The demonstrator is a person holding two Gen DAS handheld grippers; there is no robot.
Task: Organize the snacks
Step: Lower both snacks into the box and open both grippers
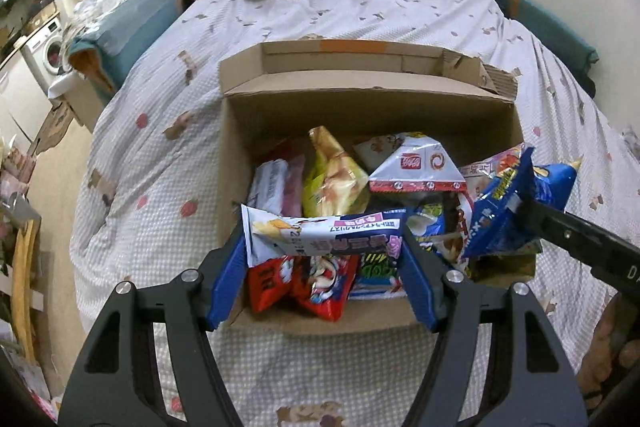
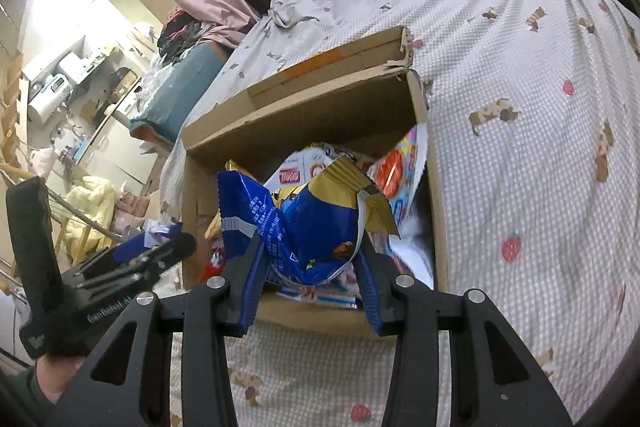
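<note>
1. My left tool pinches a white-and-navy snack packet, long axis crosswise between the pads.
2. My right tool clamps a blue chip bag.
3. Both hang above the cardboard box on the bed, directly ahead.

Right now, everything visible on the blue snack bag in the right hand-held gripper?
The blue snack bag is glossy crinkled film, blue with a gold top edge and white print. It is pinched and buckled between the fingers of the right hand-held gripper, held above the near right side of the cardboard box. From the left wrist view it hangs tilted over the other packets; contact with them is unclear.
</note>
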